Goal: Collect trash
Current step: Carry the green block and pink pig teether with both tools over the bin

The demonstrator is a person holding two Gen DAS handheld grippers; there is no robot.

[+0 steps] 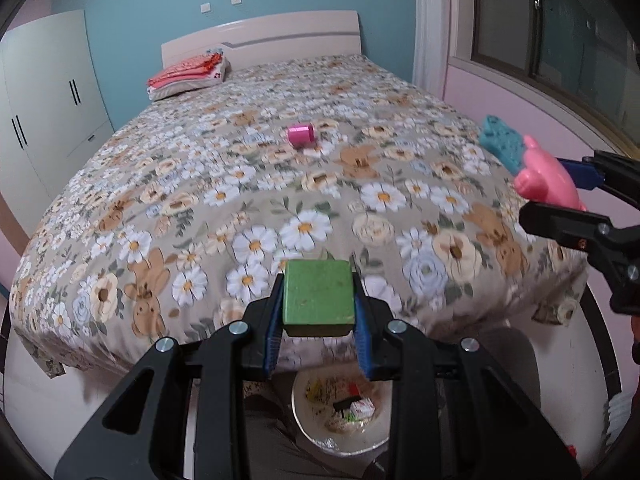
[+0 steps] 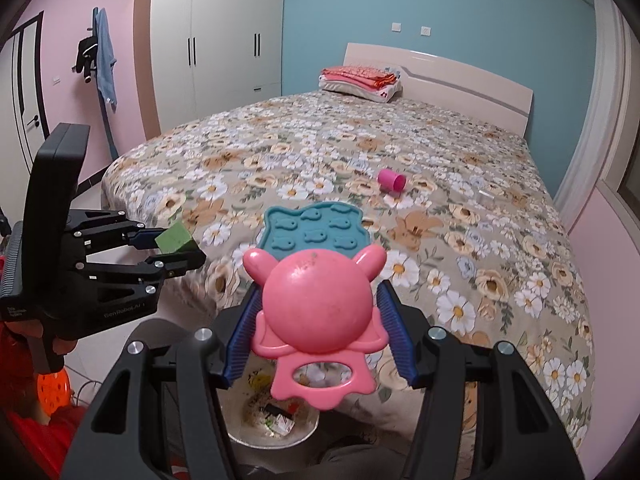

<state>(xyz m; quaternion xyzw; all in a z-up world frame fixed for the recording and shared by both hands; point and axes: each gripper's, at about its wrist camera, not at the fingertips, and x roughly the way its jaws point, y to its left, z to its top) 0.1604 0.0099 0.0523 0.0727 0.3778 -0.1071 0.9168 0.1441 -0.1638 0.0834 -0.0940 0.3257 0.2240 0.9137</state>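
My left gripper (image 1: 319,312) clamps one green block (image 1: 319,294); my right gripper (image 2: 318,334) clamps one pink toy (image 2: 318,312); "GenRobot.AI" marks the left one.

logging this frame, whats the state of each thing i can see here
green block: clamped in left gripper, above the bin
pink toy: clamped in right gripper, teal plate sticking forward
bin: open on the floor, trash inside
pink cup: lying on its side on the bed
wardrobe: doors shut
folded bedding: stacked by the headboard
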